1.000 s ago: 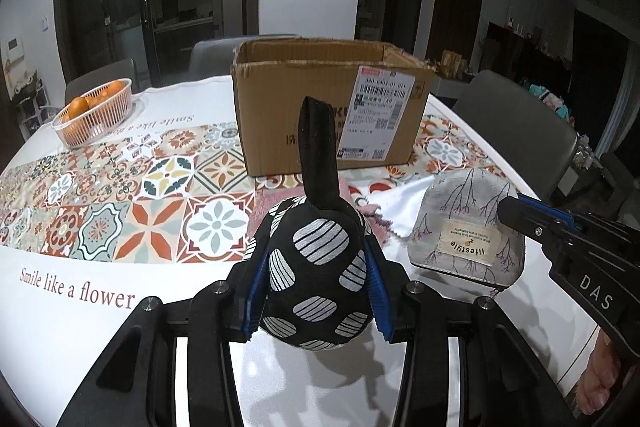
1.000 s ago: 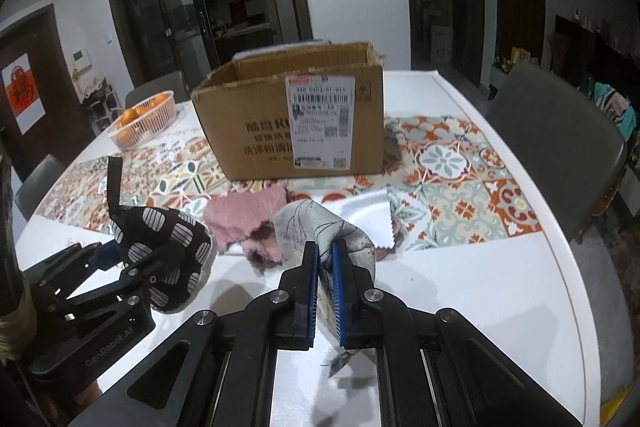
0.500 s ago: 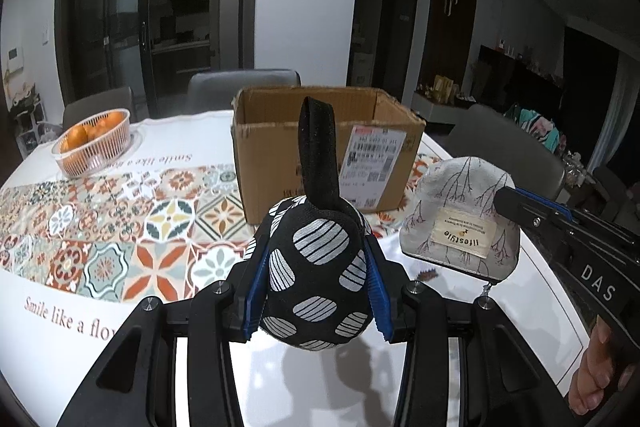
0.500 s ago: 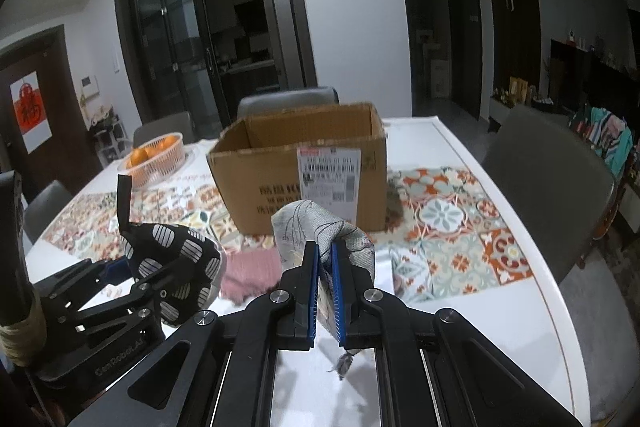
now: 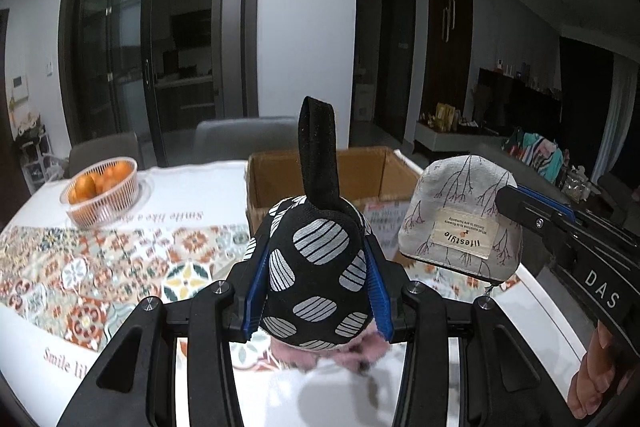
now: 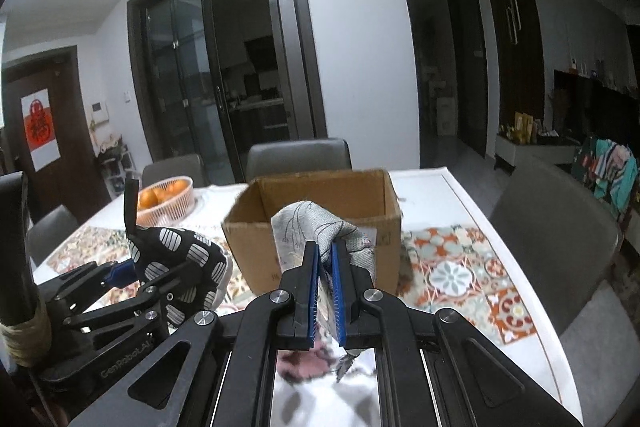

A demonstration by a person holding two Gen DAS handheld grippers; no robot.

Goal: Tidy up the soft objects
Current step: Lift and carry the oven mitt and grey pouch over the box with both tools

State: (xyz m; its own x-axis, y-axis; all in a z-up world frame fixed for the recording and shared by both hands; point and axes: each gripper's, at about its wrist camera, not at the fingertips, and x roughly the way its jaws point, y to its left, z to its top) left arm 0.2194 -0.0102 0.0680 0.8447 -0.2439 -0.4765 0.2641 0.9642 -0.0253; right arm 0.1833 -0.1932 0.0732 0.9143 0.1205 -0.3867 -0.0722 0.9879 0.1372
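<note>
Left gripper (image 5: 316,291) clamps spotted black pouch (image 5: 316,275); right gripper (image 6: 325,291) pinches grey pouch (image 6: 316,227)

right gripper (image 6: 325,269): clamped on grey pouch (image 6: 320,233)
left gripper (image 6: 140,277): holding spotted black pouch (image 6: 180,255)
cardboard box (image 6: 312,195): open, behind both

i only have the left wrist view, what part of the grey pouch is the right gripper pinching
Observer: The right gripper is clamped on a bunched fold of the grey pouch, jaws nearly together.
Operator: is anything on the table under it
Observer: Yes, pink cloth shows below its jaws.
Operator: anything right of the box
Observer: A grey chair stands at the table's right edge, beyond the cardboard box.
</note>
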